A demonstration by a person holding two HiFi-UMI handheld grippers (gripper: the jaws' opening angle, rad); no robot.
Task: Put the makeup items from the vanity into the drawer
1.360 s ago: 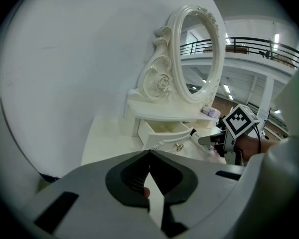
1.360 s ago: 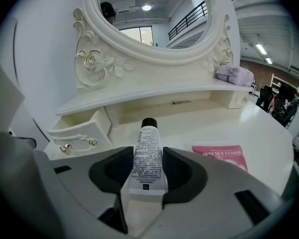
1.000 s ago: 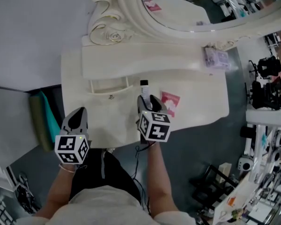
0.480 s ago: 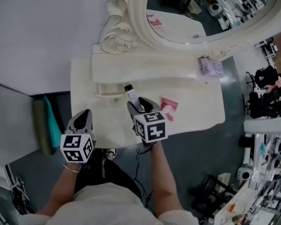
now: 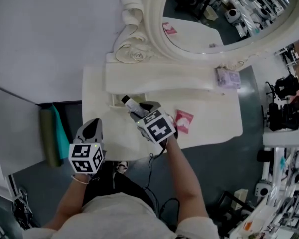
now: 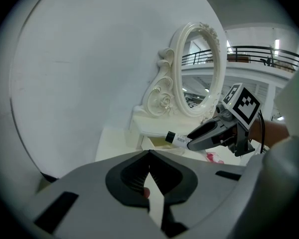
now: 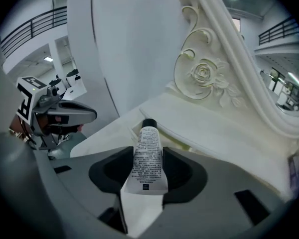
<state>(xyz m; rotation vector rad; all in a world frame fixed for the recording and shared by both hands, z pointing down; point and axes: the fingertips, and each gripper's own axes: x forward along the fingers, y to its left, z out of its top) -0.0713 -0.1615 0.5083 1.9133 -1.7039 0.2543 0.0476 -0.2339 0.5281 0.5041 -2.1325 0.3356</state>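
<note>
Cream-white vanity top (image 5: 209, 128): near edge curves, left edge runs beside a dark floor gap holding a green rolled mat (image 5: 50, 138). The far side is closed off by the raised shelf and the ornate white mirror frame (image 5: 154, 44). The near-left part of the top is bare, and the left gripper (image 5: 93, 127) hangs over it near the edge, well apart from the drawer.

Count: one open shallow drawer (image 5: 113, 102), far left under the shelf; one white squeeze tube with black cap (image 5: 130, 103); one pink flat packet (image 5: 183, 121) on the top just right of the right gripper (image 5: 142, 111); one pale lilac box (image 5: 227, 77) at the far right by the mirror; two grippers.

The right gripper (image 7: 148, 151) is clamped on the tube (image 7: 148, 171) at its crimped end, cap pointing far-left; from the head view the cap lies over the drawer opening. The left gripper (image 6: 149, 153) has its jaw tips together, nothing between them.

Only the head view shows the box and the mat. Only the right gripper view shows the tube's printed label and the pads on it. The left gripper view gives the side-on look: the tube (image 6: 178, 140) sticks out past the right gripper's tips above the drawer (image 6: 154, 143).
</note>
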